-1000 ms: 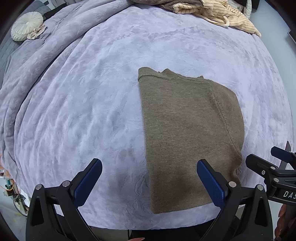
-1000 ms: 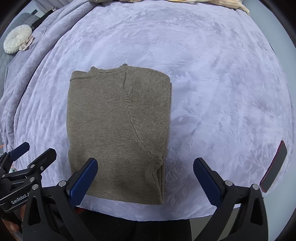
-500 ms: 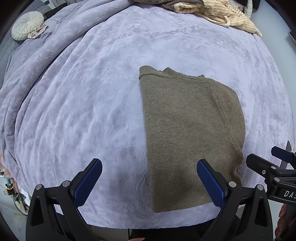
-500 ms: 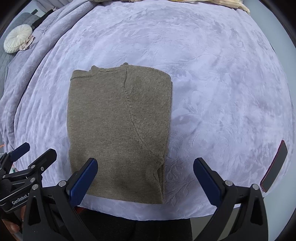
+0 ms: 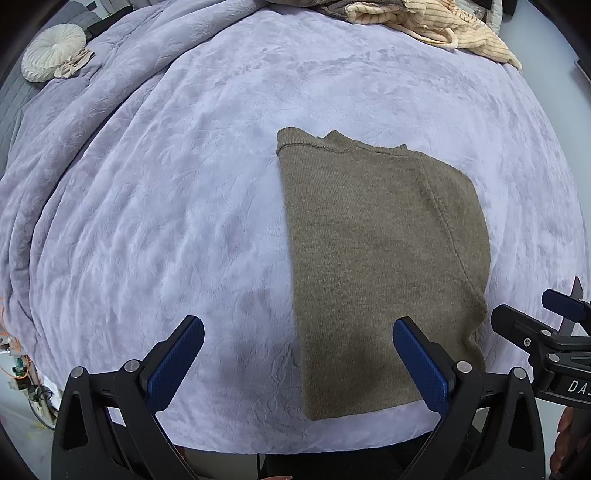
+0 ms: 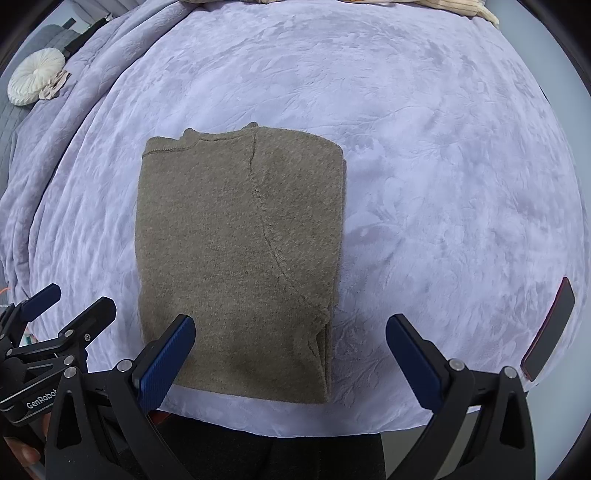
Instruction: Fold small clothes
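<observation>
Lavender bedspread [image 5: 184,192] covers the bed in front of you, with the folded olive sweater [image 6: 240,258] lying flat near its front edge, its layered right edge bunched so you cannot count the folds. Your left gripper [image 5: 298,360] and right gripper [image 6: 290,356] both hover with fingers spread wide, holding nothing. At the far edge a cream ribbed garment [image 5: 443,26] is cut off by the frame, and a dark slab [image 6: 548,332] at right is hard to identify
</observation>
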Demonstrator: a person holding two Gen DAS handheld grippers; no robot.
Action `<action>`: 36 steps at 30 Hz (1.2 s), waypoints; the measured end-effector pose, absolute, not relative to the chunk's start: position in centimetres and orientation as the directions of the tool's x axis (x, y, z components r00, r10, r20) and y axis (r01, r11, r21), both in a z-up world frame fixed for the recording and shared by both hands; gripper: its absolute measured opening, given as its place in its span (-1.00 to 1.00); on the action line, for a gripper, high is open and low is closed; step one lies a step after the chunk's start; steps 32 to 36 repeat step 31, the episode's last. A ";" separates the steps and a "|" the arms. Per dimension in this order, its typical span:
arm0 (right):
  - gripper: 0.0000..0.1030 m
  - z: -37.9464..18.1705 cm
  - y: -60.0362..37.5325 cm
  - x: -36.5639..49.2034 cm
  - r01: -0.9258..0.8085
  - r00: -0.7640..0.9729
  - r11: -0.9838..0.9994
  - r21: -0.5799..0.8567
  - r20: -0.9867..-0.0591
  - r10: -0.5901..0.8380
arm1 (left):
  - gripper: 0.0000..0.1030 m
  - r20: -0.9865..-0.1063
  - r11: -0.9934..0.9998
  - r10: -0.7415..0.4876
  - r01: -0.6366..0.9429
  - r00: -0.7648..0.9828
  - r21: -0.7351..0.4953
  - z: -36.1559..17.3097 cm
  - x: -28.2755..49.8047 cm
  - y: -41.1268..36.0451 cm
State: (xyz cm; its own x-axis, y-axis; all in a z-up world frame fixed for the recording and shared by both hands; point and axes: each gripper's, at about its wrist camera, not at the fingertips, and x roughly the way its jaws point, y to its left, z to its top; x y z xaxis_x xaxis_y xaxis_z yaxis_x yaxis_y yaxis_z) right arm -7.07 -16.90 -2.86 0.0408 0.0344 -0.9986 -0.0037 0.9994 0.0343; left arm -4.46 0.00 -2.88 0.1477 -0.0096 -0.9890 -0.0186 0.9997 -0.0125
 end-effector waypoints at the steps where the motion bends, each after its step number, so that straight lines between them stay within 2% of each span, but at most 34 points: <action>1: 0.99 -2.9 -16.9 -7.1 -0.003 0.040 0.999 0.034 -0.999 0.034 | 0.99 -0.989 1.000 -0.008 -0.017 0.147 -0.011 -2.9 -4.5 0.0; 36: 0.99 -3.0 -16.5 -7.3 -0.008 0.035 0.999 0.037 -0.999 0.037 | 0.99 -0.988 1.000 -0.002 -0.002 0.154 -0.003 -3.0 -4.5 0.3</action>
